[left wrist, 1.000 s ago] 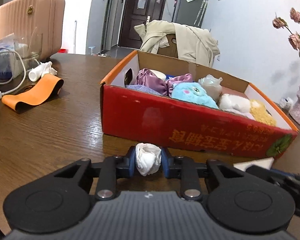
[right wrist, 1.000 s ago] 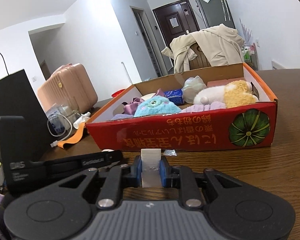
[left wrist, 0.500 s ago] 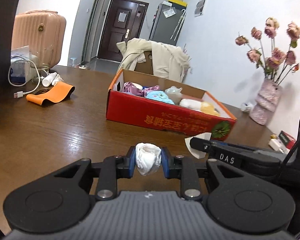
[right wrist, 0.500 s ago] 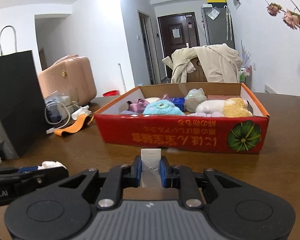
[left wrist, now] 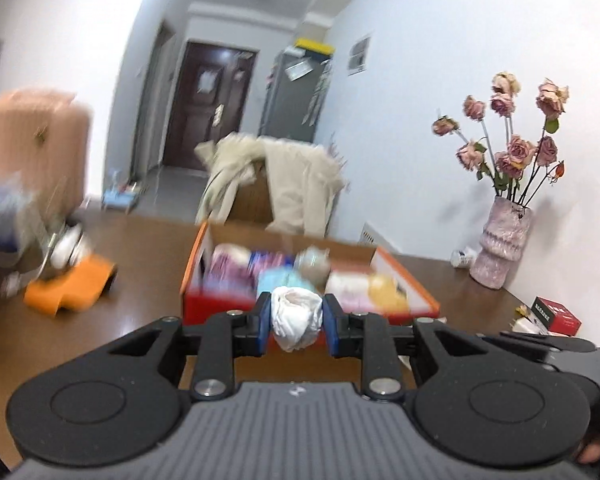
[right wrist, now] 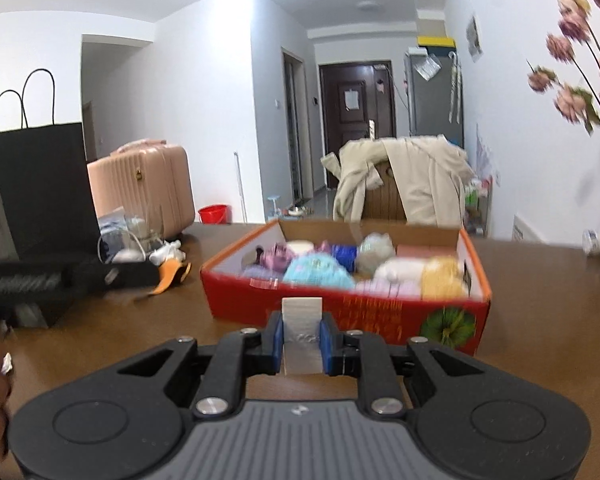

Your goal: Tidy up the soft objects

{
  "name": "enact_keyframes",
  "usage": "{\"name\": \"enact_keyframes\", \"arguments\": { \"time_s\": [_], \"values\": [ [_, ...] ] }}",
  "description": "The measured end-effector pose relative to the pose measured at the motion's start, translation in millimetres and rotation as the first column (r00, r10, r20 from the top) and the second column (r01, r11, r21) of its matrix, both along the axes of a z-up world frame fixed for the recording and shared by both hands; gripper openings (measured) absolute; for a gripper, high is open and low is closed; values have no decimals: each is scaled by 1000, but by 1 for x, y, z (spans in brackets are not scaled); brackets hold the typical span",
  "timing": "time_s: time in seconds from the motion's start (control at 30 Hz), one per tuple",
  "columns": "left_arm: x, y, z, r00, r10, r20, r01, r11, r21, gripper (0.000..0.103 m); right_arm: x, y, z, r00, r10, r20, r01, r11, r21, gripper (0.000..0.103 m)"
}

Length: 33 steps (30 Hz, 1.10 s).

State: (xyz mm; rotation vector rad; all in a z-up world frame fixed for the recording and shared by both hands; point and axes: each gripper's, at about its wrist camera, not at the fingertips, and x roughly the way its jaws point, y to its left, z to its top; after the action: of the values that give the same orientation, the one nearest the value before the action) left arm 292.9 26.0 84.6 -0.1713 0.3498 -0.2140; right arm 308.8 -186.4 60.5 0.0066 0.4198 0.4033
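My left hand-held gripper (left wrist: pixel 296 322) pinches a crumpled white wad (left wrist: pixel 296 316), cloth or tissue by the look of it, held in the air short of the red cardboard box (left wrist: pixel 220 308). It should be nearly weightless and squashy, so a light squeeze across its middle is enough. My right hand-held gripper (right wrist: pixel 302 338) is clamped on a pale flat folded piece (right wrist: pixel 302 332), thin and limp-looking; gripped low, its top edge stands free. The box (right wrist: pixel 340 312) on the tabletop (right wrist: pixel 540 300) already holds plush toys, with little bare room among them.
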Motion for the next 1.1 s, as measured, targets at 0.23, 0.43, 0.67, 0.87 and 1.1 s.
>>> {"name": "enact_keyframes", "arguments": {
  "time_s": [0.23,0.43,0.67,0.87,1.1],
  "values": [
    [134,-21,35,974,-225,-35,227,973,46,28,96,-9,23,999,44,-7,-44,997,-64,18],
    [262,-56,-2,940,-233,-249,258,963,74,28,199,6,-2,990,64,-126,-77,992,-102,18],
    [321,-60,-52,897,-233,-377,277,958,67,34,247,30,-48,975,69,-211,-105,981,-166,20],
    [314,-51,-45,903,-252,-348,290,955,59,58,238,21,-45,980,64,-187,-94,984,-153,46],
    [288,-34,-4,939,-196,-284,236,965,114,63,217,-13,2,994,-18,-104,1,987,-161,47]
  ]
}}
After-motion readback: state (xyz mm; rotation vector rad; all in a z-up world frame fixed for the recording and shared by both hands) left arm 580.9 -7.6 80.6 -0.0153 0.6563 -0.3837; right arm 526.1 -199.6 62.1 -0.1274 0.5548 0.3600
